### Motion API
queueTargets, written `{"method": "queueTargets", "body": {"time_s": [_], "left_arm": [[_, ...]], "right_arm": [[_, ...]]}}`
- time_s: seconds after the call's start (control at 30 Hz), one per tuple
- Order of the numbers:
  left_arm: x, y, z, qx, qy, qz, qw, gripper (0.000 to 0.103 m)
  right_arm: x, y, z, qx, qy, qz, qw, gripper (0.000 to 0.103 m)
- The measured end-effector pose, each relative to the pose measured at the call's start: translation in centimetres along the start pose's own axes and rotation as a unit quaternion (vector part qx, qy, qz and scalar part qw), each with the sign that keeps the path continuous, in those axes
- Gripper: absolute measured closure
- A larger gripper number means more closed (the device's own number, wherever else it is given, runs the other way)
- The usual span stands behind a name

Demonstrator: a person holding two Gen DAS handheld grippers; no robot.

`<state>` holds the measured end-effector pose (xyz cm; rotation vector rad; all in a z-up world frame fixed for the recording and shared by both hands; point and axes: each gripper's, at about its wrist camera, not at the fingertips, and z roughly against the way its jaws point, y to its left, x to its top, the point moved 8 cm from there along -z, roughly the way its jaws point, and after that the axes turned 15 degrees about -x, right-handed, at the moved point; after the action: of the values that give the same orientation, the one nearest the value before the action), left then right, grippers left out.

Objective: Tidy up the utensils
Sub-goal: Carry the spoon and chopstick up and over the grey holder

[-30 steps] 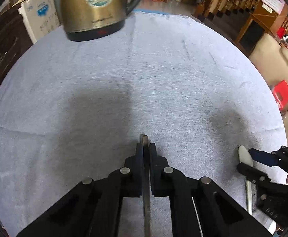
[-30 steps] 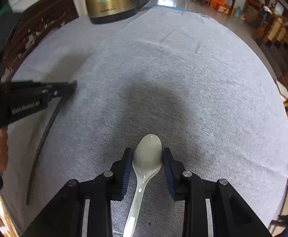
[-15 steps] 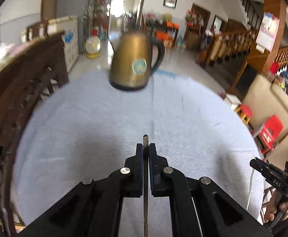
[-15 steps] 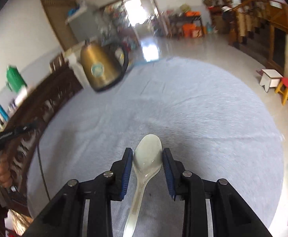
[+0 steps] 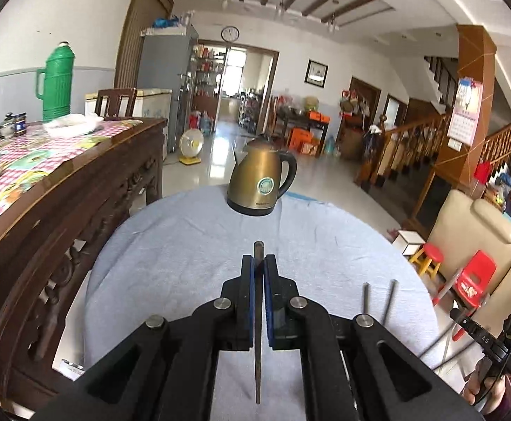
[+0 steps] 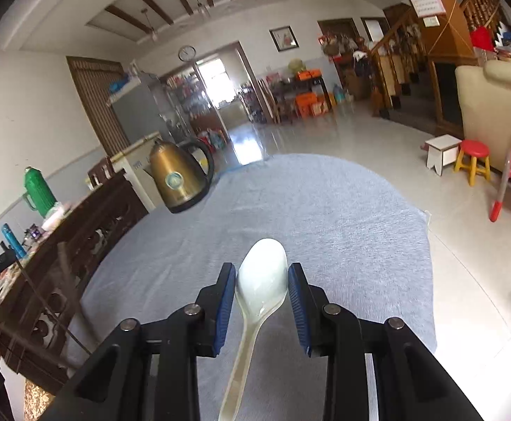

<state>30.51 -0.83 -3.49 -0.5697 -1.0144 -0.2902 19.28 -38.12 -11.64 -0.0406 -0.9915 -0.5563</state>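
Observation:
My left gripper (image 5: 258,263) is shut on a dark chopstick (image 5: 257,319) that sticks out past the fingertips, held well above the grey-clothed round table (image 5: 192,245). My right gripper (image 6: 261,273) is shut on a white ceramic spoon (image 6: 262,280), bowl forward, handle running back between the fingers, also raised above the table (image 6: 343,217). Two thin dark rods (image 5: 378,301) show at the right of the left wrist view. The left gripper and a thin dark stick (image 6: 45,308) show at the left edge of the right wrist view.
A bronze electric kettle (image 5: 260,182) stands at the table's far edge, also in the right wrist view (image 6: 178,179). A dark carved wooden sideboard (image 5: 62,210) with a green thermos (image 5: 57,80) borders the left side. Red stools and a beige sofa (image 5: 472,238) stand to the right.
Both grippers have lifted and tilted up from close over the cloth, each keeping its utensil. The views now take in the whole room instead of the table surface.

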Motion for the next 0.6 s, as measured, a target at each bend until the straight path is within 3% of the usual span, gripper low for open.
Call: {"method": "queueTargets", "body": {"time_s": [0.33,0.6], "left_arm": [[0.1,-3.4,6.9,-0.019,-0.05,-0.007,0.9985,0.098],[0.7,-6.2,11.2,-0.041,-0.081,-0.011,0.9958,0.098]], "right_arm": [[0.1,2.3,8.0,0.039,-0.071,-0.003,0.997,0.07],[1.4,5.9,14.1,0.069,-0.155,-0.003,0.986,0.07]]}}
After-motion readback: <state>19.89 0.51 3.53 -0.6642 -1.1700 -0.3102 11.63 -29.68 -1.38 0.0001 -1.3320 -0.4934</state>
